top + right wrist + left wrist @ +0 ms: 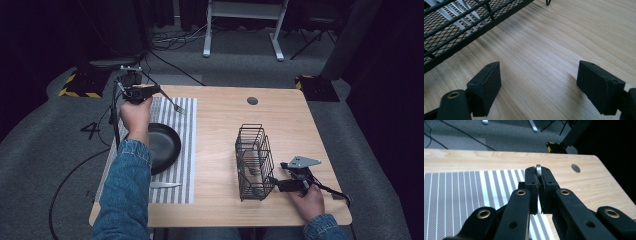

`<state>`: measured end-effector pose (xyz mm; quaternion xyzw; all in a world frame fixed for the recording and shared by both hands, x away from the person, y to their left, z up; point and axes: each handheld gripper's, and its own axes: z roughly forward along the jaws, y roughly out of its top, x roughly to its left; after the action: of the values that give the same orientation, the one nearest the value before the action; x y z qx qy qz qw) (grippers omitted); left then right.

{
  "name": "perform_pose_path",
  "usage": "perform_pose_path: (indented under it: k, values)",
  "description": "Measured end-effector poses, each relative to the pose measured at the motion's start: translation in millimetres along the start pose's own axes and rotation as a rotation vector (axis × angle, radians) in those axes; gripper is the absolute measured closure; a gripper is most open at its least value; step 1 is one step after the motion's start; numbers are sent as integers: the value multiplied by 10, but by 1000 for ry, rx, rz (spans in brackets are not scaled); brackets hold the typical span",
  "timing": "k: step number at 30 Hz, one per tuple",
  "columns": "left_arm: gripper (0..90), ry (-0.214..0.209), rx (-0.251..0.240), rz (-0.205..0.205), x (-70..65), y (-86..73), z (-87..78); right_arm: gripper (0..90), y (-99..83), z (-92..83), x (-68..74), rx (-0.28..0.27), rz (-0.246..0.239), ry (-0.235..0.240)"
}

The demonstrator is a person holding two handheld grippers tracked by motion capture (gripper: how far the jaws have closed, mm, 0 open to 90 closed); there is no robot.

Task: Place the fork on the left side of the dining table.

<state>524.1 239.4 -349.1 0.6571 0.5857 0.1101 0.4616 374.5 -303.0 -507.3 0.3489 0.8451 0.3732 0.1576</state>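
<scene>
Pinching fork (173,104) handle: left gripper (159,90), above striped mat (186,150).
Right gripper (274,183) jaws spread wide beside wire basket (254,161).

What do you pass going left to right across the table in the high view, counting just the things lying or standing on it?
Striped placemat with the black plate on it, then bare table, then the wire basket, then the right gripper beside the basket.

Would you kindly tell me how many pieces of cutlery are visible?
3: a fork held by the left gripper, a knife on the striped mat, one piece in the basket; more may hide there.
</scene>
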Motion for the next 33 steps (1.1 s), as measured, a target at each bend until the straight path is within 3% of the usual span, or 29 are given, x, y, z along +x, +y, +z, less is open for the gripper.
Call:
perform_pose_path:
  k: [23, 29, 33]
  values:
    - [863, -20, 33, -82, 382, -124, 251, 199, -1, -1, 0, 0, -2, -1]
    - [861, -46, 22, -128, 510, -176, 251, 199, -1, 0, 0, 0, -2, -1]
    - [847, -28, 29, -128, 555, -184, 251, 199, -1, 0, 0, 0, -2, -1]
